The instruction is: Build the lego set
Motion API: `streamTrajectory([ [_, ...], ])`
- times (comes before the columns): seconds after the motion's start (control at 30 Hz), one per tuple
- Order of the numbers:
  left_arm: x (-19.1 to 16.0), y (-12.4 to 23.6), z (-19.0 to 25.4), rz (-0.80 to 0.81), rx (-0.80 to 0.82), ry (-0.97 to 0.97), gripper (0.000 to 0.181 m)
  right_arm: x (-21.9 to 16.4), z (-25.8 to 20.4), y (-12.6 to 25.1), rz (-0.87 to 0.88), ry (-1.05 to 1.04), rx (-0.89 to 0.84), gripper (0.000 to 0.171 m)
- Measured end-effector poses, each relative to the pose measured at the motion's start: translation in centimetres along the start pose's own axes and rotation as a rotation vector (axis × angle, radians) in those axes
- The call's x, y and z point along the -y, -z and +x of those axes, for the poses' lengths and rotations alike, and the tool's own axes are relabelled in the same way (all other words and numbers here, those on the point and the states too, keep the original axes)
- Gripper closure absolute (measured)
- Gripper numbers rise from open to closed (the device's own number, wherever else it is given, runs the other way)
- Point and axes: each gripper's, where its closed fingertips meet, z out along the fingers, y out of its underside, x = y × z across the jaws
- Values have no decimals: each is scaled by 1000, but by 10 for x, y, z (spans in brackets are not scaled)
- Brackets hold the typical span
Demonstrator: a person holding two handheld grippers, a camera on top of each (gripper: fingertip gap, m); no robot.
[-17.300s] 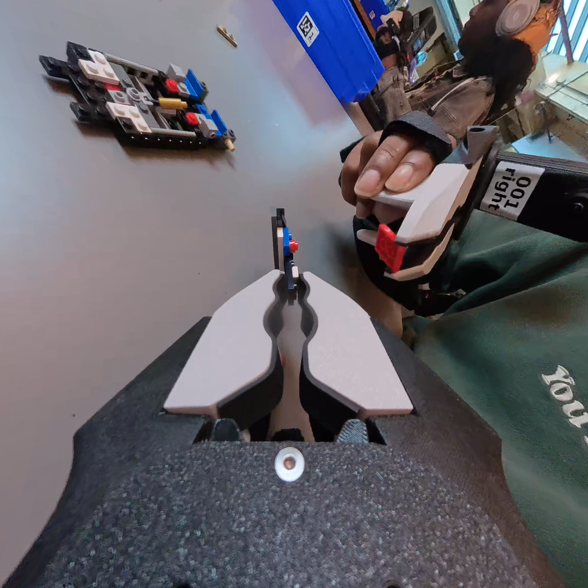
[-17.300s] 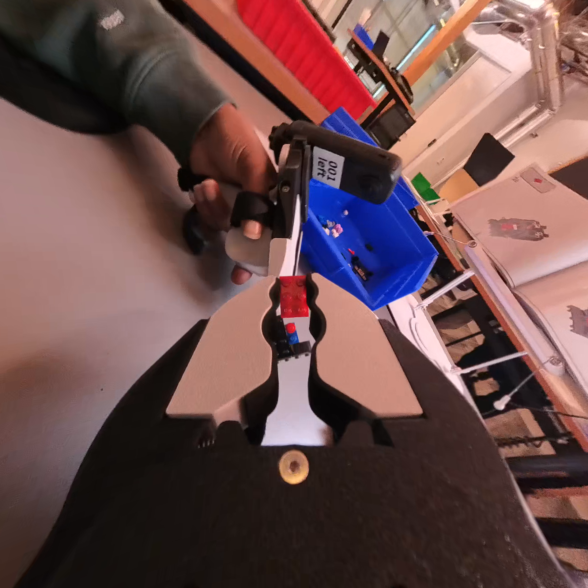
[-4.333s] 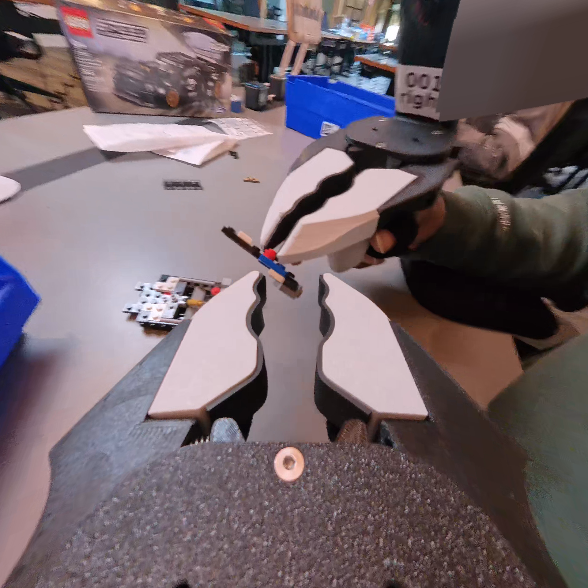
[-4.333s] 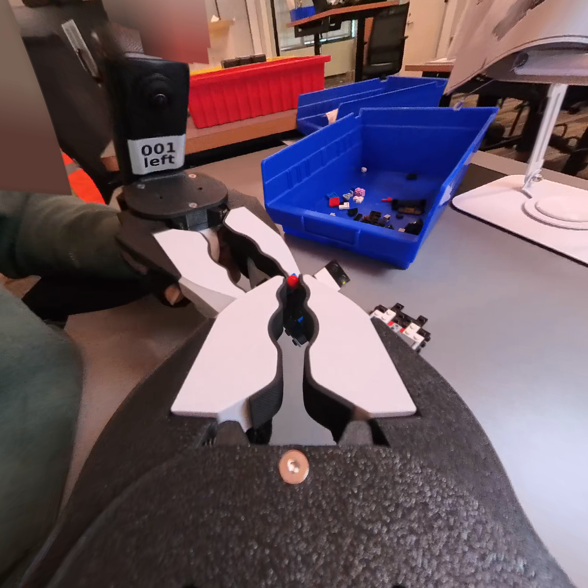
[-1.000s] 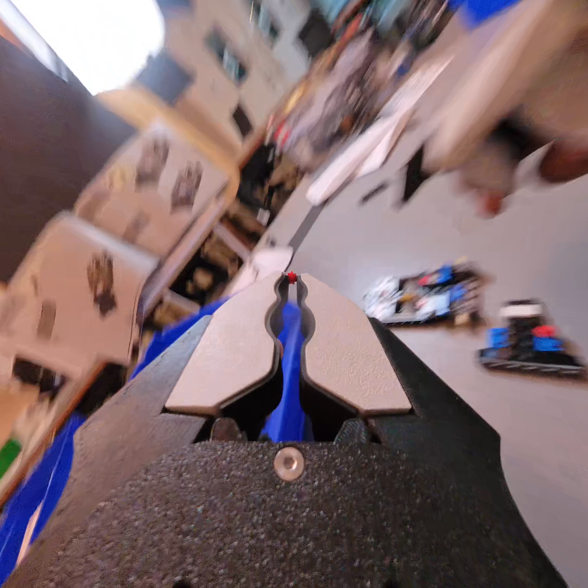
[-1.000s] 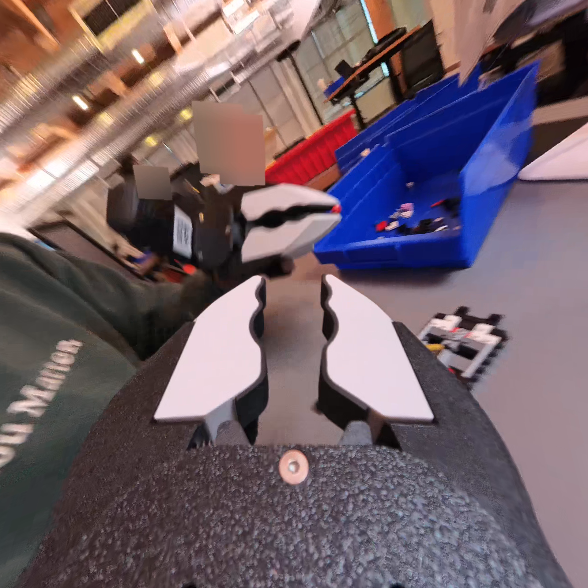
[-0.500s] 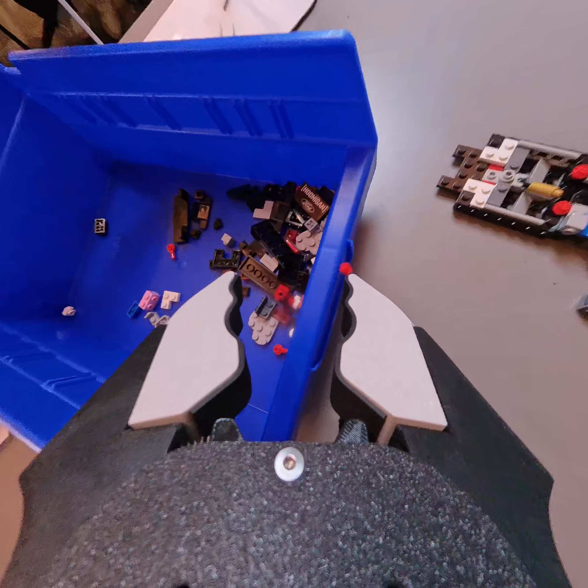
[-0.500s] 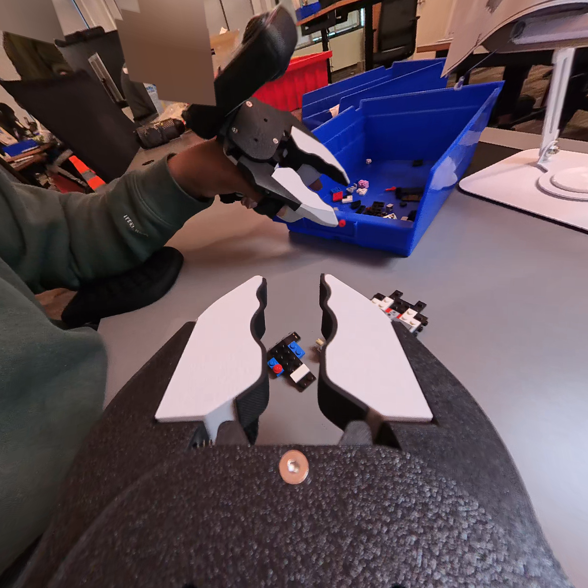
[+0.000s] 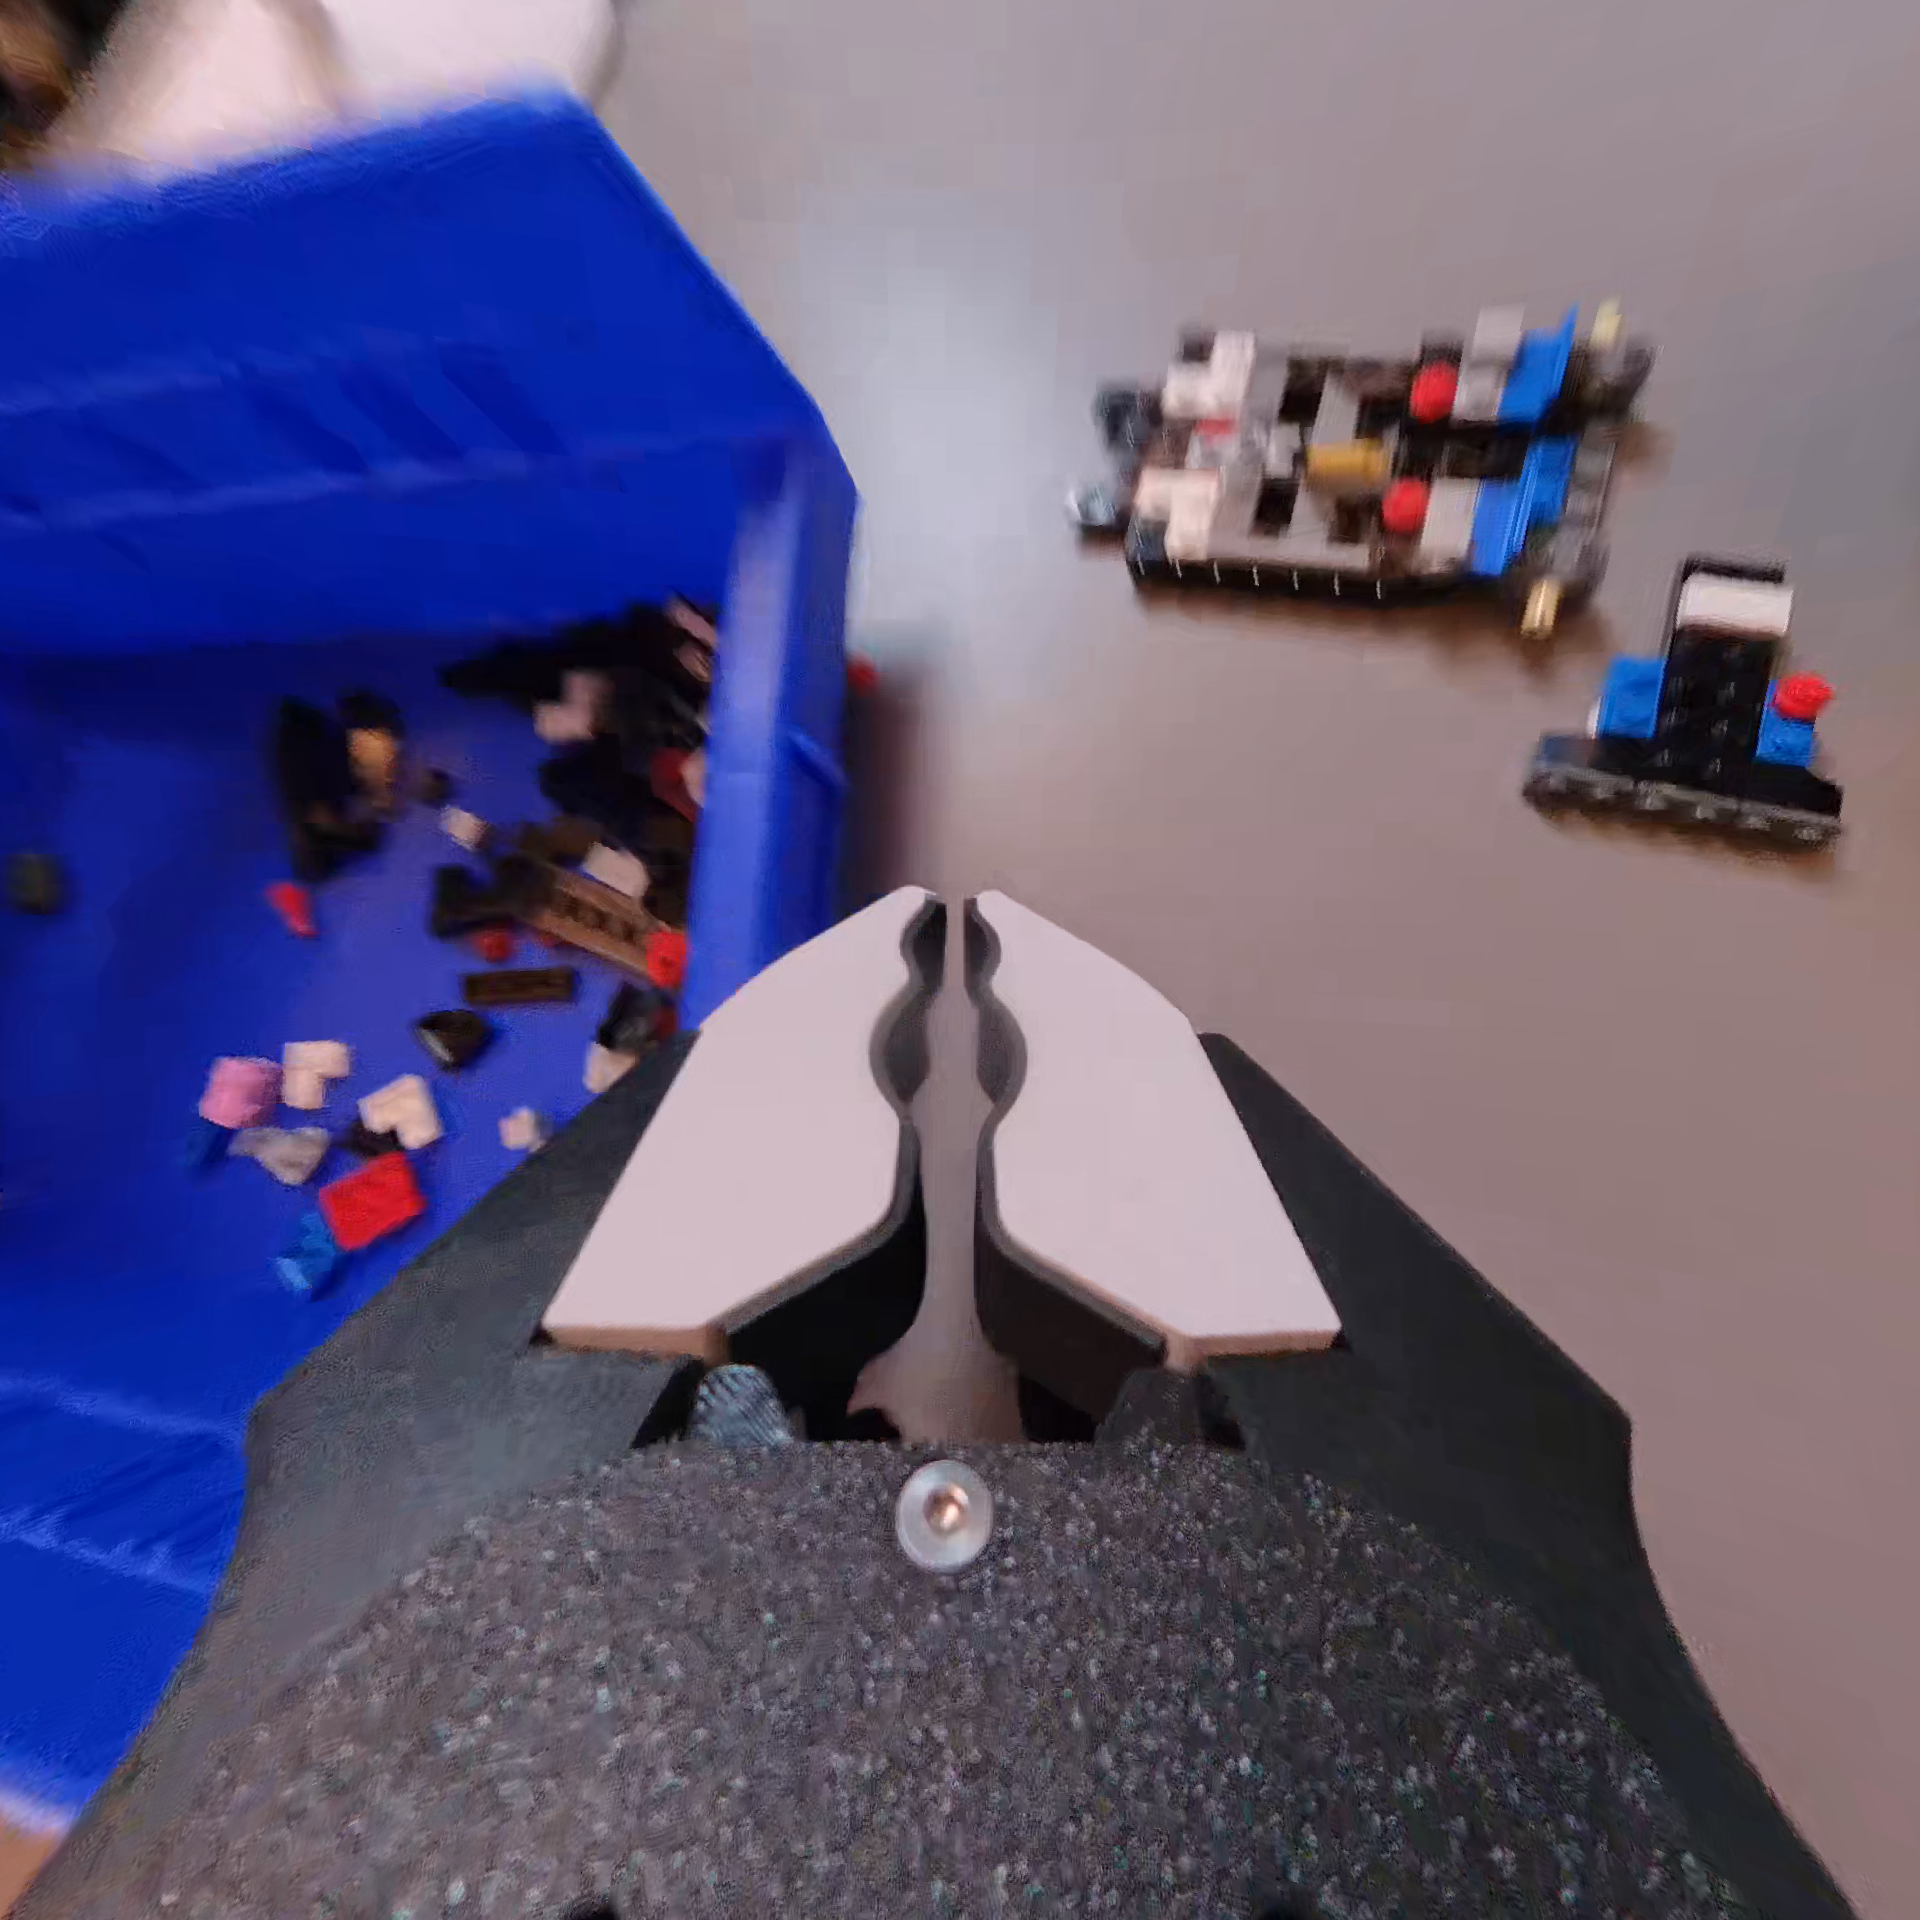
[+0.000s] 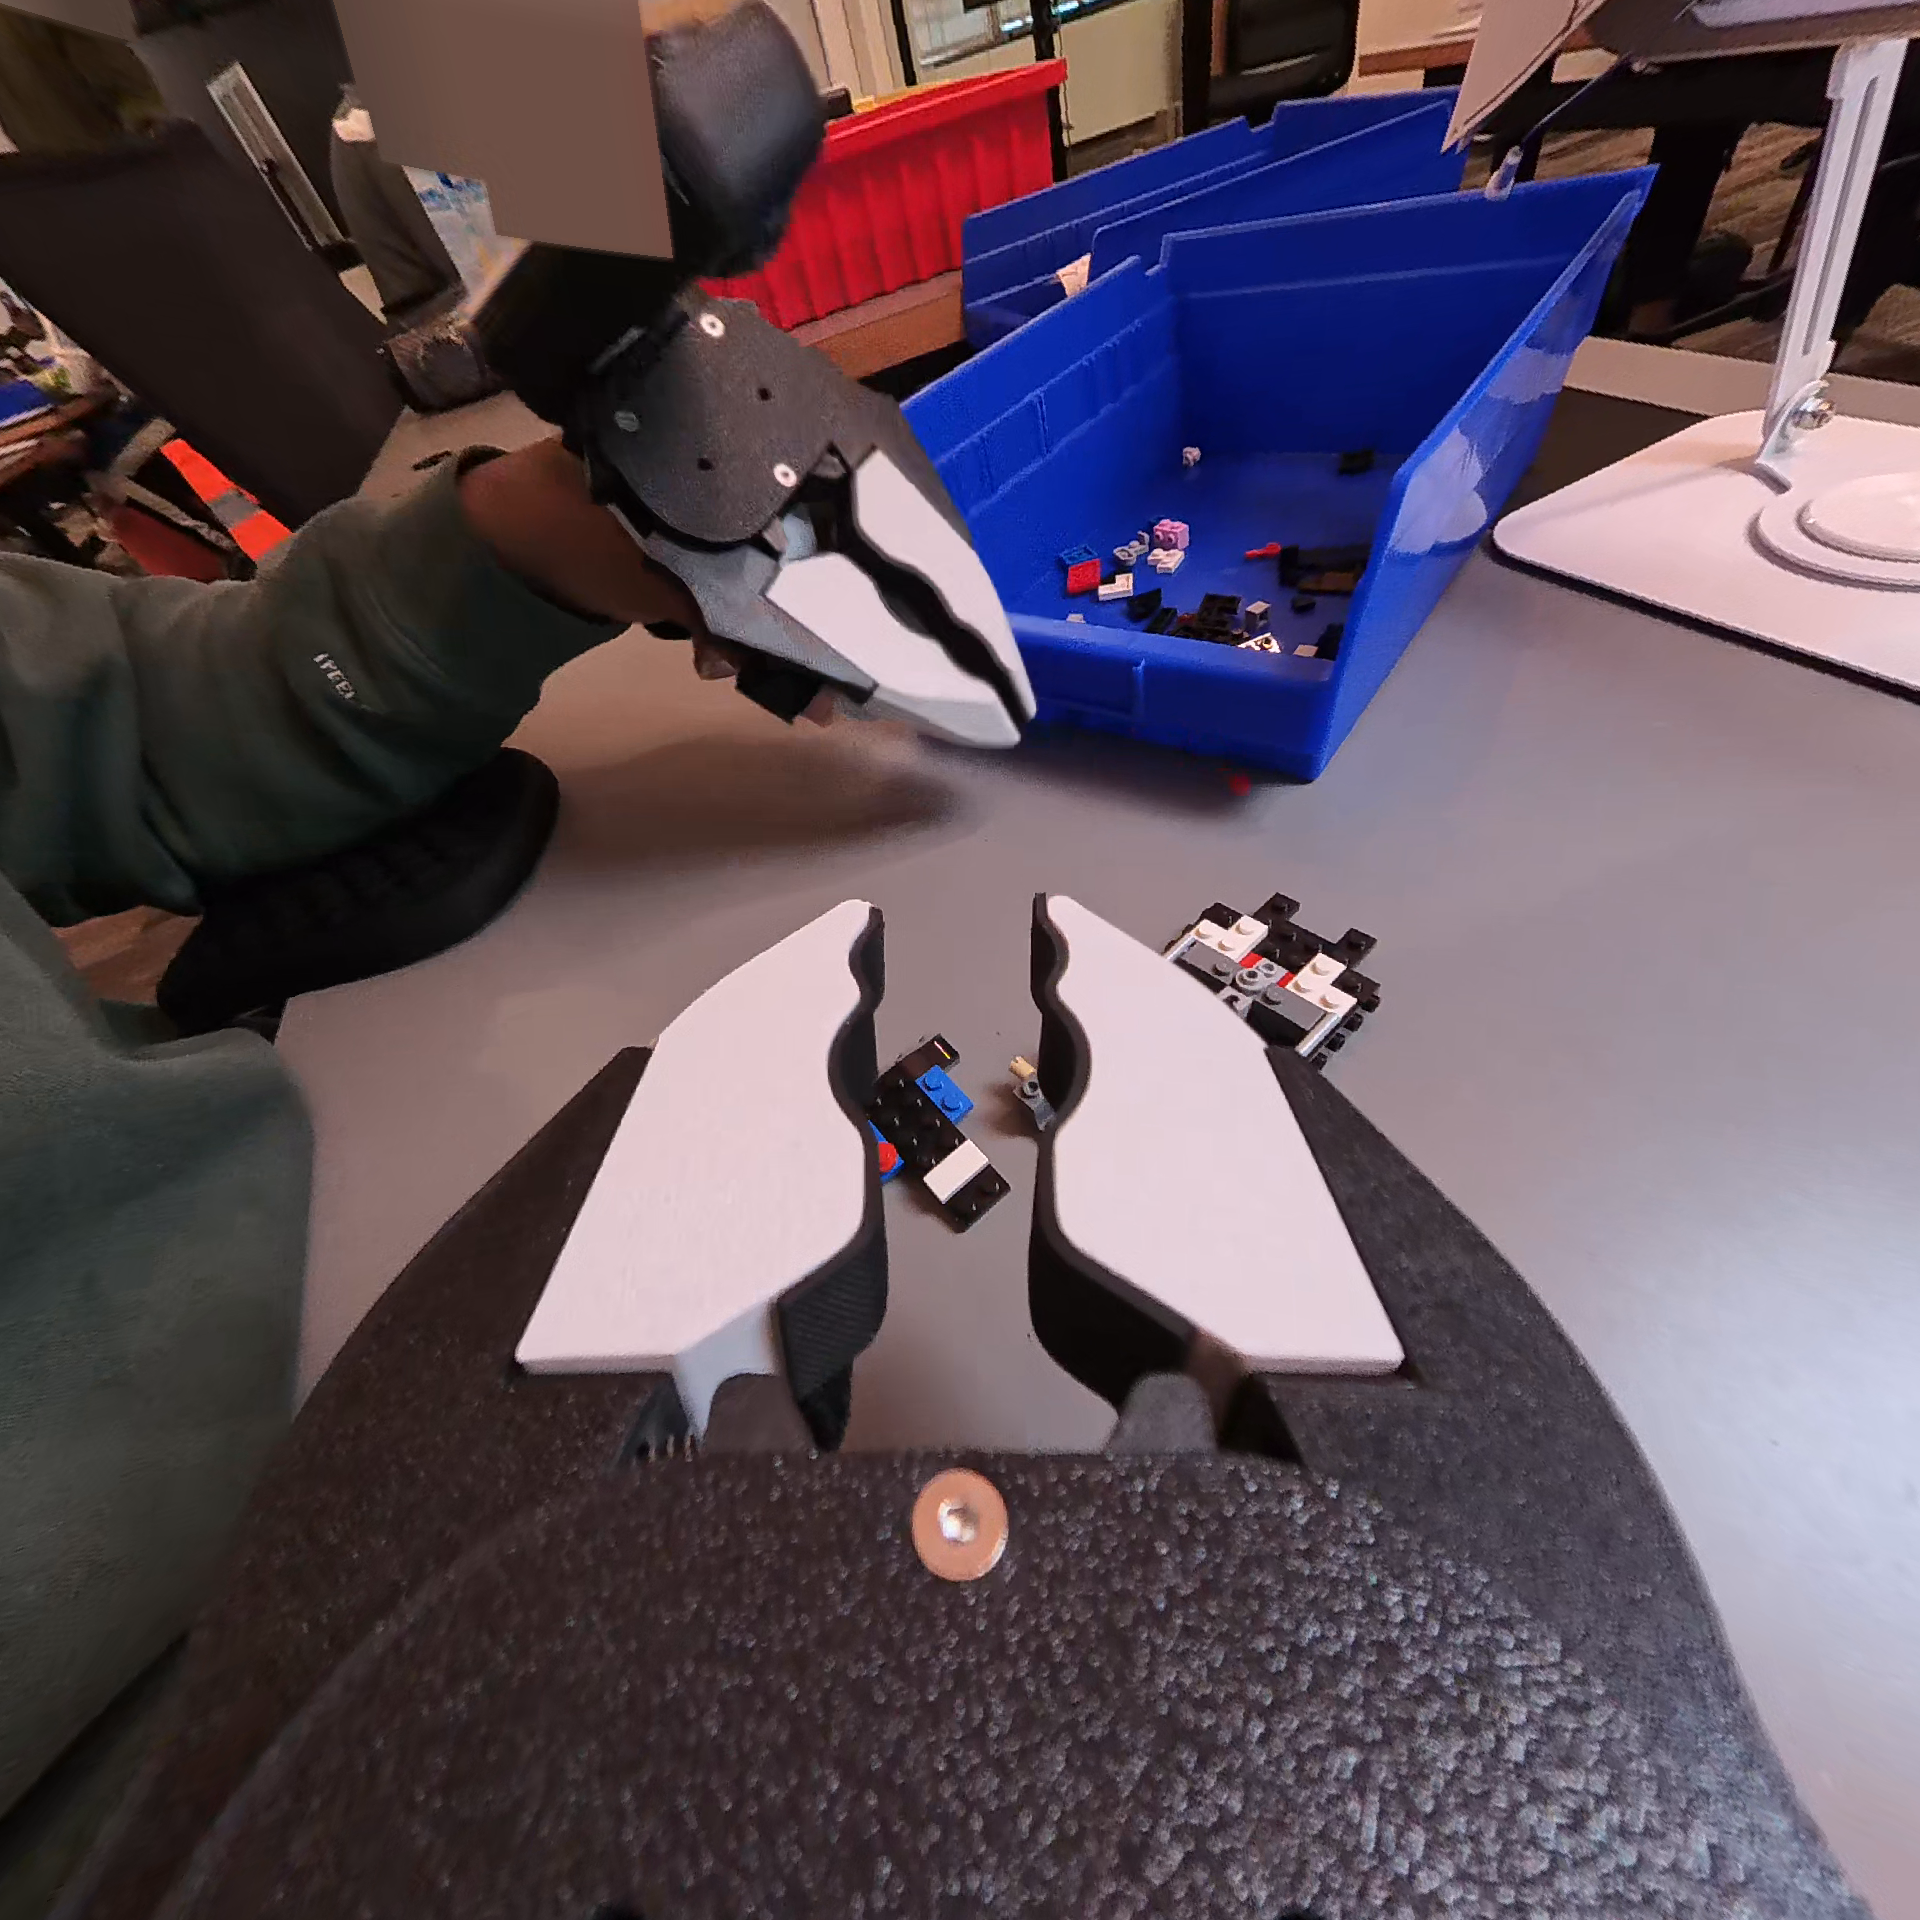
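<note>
Overhead, left gripper (image 9: 954,906) closed, empty; right gripper (image 10: 956,909) agape, empty, above grey table (image 10: 1558,1039).

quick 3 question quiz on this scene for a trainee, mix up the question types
1. True or false: the left gripper holds a brick.
2. The small brick assembly on the table lies: A) inside the blue bin, B) below the right gripper, C) on the white stand base.
3. Fill in: the right gripper's jaws are ____.

Key: 1 false, its jaws are shut and empty; 2 B; 3 open.
</note>
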Motion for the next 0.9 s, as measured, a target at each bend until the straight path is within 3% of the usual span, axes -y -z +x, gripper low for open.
streamTrajectory([
  [0.13, -8, -9, -36, -24, 169, 73, 181, -1, 0, 0, -6, 3, -2, 145],
  [0.2, -9, -12, -48, -33, 224, 67, 160, 0, -1, 1, -5, 4, 5, 145],
  [0.33, 18, -23, -25, 80, 69, 96, 166, 2, -2, 2, 0, 6, 12, 145],
  [0.43, 28, -46, -19, 73, -15, 172, 154, 1, -4, 1, -3, 0, 23, 146],
  [0.63, 36, -80, -17, -20, -76, 254, 149, 2, -7, 3, -8, 10, 24, 146],
  [0.73, 37, -82, -20, -40, -87, 289, 156, 3, -7, 4, -6, 5, 27, 146],
  [0.83, 37, -81, -18, -57, -109, 262, 176, 2, -6, 4, -10, -7, 32, 147],
  [0.9, 36, -79, -17, -65, -112, 226, 176, 1, -6, 4, -13, -13, 36, 147],
])
